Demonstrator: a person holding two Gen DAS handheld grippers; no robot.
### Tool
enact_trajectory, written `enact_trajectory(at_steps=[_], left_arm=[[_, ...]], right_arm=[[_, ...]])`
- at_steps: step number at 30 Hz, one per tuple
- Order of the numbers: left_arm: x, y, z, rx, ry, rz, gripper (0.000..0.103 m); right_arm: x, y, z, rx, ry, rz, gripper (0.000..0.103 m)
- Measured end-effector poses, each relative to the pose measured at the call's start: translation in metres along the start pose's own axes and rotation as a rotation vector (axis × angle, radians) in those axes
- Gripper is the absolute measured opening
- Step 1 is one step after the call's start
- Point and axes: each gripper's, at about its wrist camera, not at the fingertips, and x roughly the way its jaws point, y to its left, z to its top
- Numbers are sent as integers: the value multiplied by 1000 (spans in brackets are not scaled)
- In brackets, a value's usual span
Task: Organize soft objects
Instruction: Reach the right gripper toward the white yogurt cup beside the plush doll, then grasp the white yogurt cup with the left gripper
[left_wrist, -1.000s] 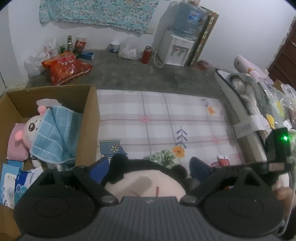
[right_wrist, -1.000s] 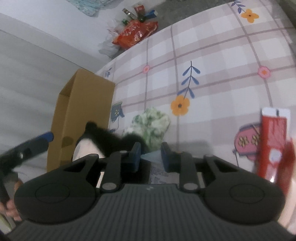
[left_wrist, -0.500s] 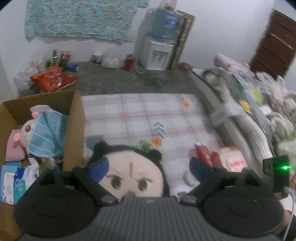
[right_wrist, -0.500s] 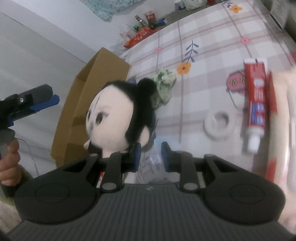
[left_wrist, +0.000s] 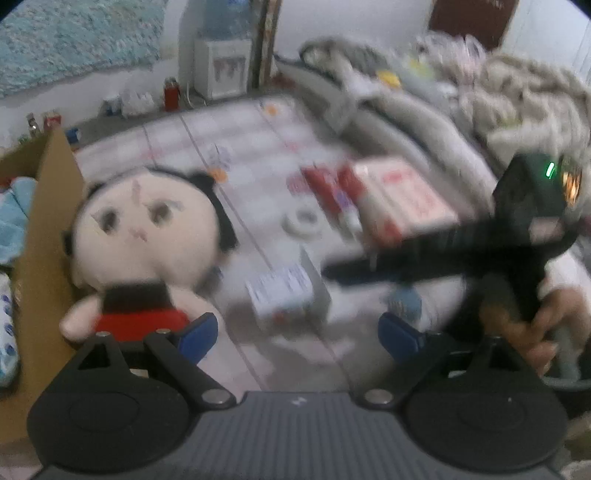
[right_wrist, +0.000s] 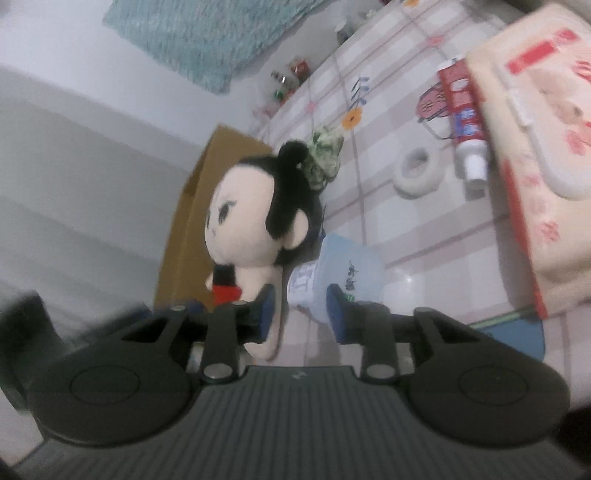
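A plush doll (left_wrist: 144, 236) with black hair, a pale face and a red body stands on the checked sheet beside the cardboard box (left_wrist: 40, 236); it also shows in the right wrist view (right_wrist: 255, 225). My left gripper (left_wrist: 297, 334) is open and empty, pulled back, with the doll by its left finger. My right gripper (right_wrist: 301, 308) is open, its left finger beside the doll's body; it shows in the left wrist view (left_wrist: 436, 254) at the right. A green crumpled cloth (right_wrist: 325, 155) lies behind the doll.
On the sheet lie a small tissue pack (right_wrist: 332, 277), a white tape roll (right_wrist: 417, 171), a red tube (right_wrist: 463, 118) and a large wipes pack (right_wrist: 539, 140). The box holds a blue towel (left_wrist: 11, 218). A heap of bedding (left_wrist: 498, 96) lies at the right.
Both grippers have drawn back from the doll. The right gripper's fingers have spread apart. The doll now shows whole, standing beside the box. The left view is blurred with motion.
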Motion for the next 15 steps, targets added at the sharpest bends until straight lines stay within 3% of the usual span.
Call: enact_trajectory(at_steps=[3,11,15], left_arm=[[16,-16,-6,37,22,28,95],[66,-34,8,45,35,194,94],[87,-31,13,6,76,264,79]], right_arm=[[-15,-2,-7,11,-73,8,45],[-54,0,-29,-32,-174,-4,49],[-70,-10,-35,-19,-200,8,51]])
